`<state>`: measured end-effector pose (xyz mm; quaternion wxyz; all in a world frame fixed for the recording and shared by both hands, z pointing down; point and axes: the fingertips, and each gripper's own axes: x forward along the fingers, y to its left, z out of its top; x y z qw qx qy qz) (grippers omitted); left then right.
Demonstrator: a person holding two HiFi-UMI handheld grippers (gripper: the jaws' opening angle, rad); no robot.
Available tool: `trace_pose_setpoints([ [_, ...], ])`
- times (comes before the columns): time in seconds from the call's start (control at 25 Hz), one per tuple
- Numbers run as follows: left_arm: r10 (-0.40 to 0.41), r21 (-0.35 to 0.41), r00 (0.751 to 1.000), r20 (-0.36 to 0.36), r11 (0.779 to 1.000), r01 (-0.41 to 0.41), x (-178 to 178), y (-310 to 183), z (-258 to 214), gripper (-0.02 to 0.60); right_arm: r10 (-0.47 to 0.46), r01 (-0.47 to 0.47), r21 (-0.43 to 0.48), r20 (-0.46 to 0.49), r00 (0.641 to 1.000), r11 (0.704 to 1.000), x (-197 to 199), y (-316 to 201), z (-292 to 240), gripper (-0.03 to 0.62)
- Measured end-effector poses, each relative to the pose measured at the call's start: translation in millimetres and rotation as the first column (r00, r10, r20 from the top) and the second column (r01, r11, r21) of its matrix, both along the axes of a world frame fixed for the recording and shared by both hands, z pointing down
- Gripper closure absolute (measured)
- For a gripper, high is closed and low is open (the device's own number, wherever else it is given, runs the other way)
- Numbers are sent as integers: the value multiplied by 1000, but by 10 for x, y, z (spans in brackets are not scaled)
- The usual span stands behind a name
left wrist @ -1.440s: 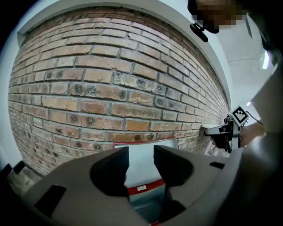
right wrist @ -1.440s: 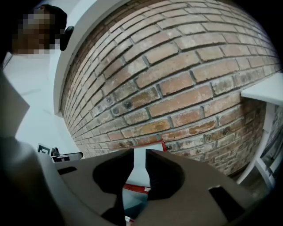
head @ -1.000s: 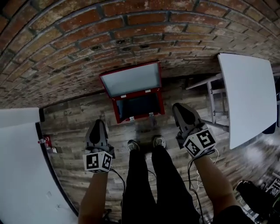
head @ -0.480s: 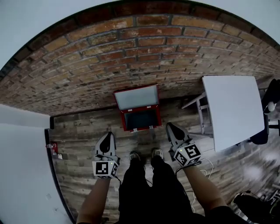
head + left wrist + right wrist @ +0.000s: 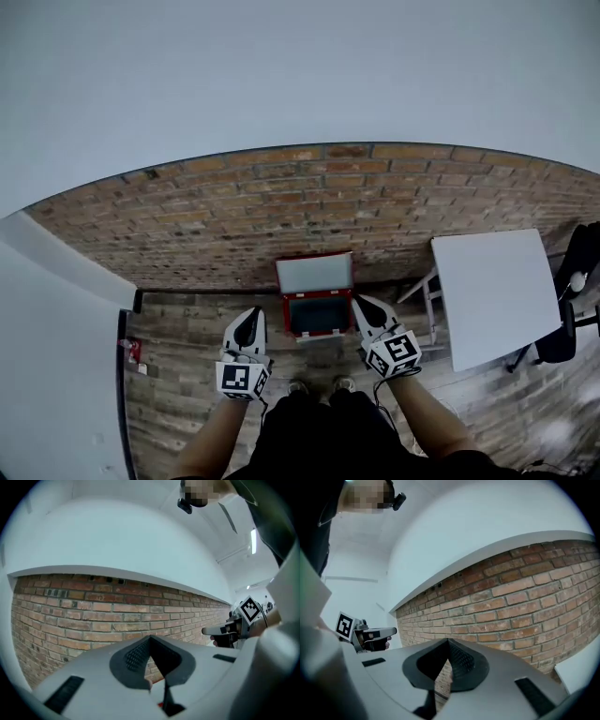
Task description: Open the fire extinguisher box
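The red fire extinguisher box (image 5: 317,297) stands on the wooden floor against the brick wall, its lid (image 5: 315,274) raised and leaning back on the bricks, the dark inside showing. My left gripper (image 5: 249,327) hangs left of the box, apart from it, jaws shut and empty. My right gripper (image 5: 367,313) is just right of the box's near corner, also shut on nothing. In the left gripper view the shut jaws (image 5: 151,645) point at the brick wall, with the right gripper (image 5: 220,630) at the side. The right gripper view shows its shut jaws (image 5: 449,648) toward the bricks.
A white table (image 5: 494,293) stands at the right with a dark chair (image 5: 562,337) beyond it. A white wall or panel (image 5: 56,375) fills the left side, with a small red item (image 5: 133,348) at its foot. The brick wall (image 5: 281,206) runs behind the box.
The view has pulled back and tilted up, so the box looks smaller and more wall shows. Both grippers rose with it, away from the box, and stay shut.
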<state>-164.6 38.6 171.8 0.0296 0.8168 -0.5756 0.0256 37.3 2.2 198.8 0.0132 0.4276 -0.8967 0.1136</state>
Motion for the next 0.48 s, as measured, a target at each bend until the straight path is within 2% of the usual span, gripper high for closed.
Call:
trace_pose_setpoints([
  [0.2,4,39,1000,-7,999,-4,17,19,-326,555,-13,14,61,-8,1000,998,-64,-16,-430,574],
  [0.48,21,36,1000,8,999,-21,126,7,-333,555,15,-15,63,-7,1000,998,75,-5,-502,574],
])
